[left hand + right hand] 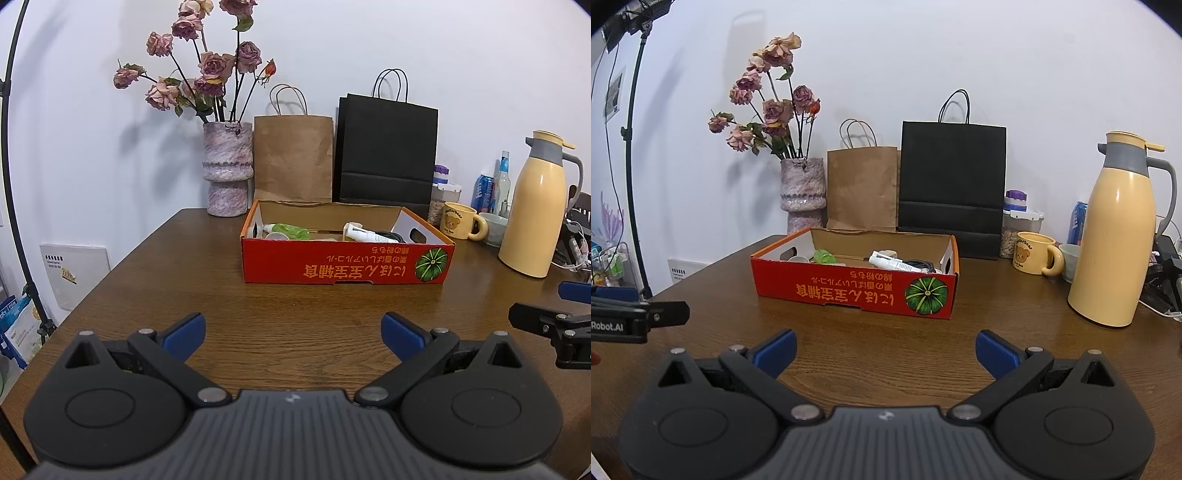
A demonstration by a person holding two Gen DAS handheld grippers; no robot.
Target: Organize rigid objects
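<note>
My left tool (293,332) and right tool (885,350) are both spread wide, holding nothing, above a brown wooden surface (177,280). The red box (345,264) sits in the middle, with a pumpkin picture and upside-down orange writing. Inside lie a green bottle (290,230) and a white tube (364,233). Behind is a white wall (406,44). The yellow mug (1032,257) says "Butterbear".

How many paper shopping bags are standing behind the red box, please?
2: a brown paper bag beside the vase, and a black paper bag right of it, both against the wall. None seem hidden.
</note>
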